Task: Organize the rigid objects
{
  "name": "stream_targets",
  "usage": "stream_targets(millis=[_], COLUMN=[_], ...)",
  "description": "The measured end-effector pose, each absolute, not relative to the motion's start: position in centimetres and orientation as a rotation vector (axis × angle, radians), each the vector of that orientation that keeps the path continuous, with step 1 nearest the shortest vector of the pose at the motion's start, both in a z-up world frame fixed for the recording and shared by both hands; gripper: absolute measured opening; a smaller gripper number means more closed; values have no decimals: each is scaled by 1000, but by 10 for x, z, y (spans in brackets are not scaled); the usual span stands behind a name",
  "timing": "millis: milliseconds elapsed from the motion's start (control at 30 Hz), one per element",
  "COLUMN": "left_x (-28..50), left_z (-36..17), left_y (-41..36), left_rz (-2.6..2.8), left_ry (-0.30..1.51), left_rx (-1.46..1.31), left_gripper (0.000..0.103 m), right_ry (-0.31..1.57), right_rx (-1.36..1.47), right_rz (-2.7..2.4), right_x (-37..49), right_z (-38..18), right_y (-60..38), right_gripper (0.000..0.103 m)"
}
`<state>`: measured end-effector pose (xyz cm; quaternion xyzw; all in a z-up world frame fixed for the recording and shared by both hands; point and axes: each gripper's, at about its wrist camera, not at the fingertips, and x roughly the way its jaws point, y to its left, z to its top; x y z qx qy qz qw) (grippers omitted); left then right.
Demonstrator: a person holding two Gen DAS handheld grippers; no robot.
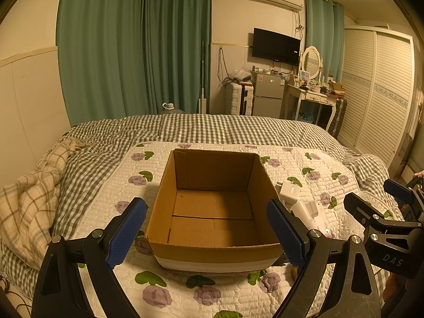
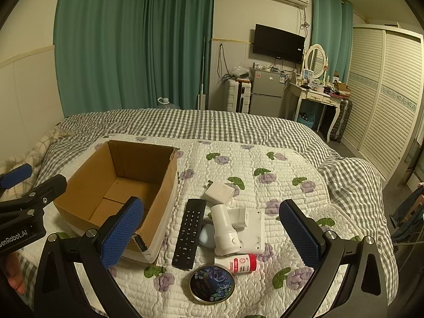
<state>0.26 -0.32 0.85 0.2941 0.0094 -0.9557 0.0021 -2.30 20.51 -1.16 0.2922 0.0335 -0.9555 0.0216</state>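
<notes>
Both grippers are standing wide and empty, tilted down over the quilt. The right gripper is hovering directly over the loose pile: the black remote is lying just ahead of it and slightly toward its left finger, long axis running nearly along the gripper's pointing direction, so the jaws are spanning its narrow width. The white fixture, red-capped bottle and round tin are sitting between the fingers, nearer the camera. The cardboard box, open and appearing empty, is lying to that gripper's left. The left gripper is framing the box, with the pile off beyond its right finger; the right one is judged nearer the objects
</notes>
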Motion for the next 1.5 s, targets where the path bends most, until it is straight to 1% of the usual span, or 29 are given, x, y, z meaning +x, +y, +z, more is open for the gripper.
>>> stream_targets(millis=[1367,1500], left_x=[2,-4], left_z=[9,14], left_y=[-5,-11], left_rz=[-3004,-2977], left_ry=[31,2], left_rx=[947,949], left_gripper=[95,95], right_ry=[115,122], right_rx=[913,925], right_rz=[-2962,-2965], right_x=[-22,-25], right_z=[-13,-14], right_y=[206,211], right_gripper=[103,103])
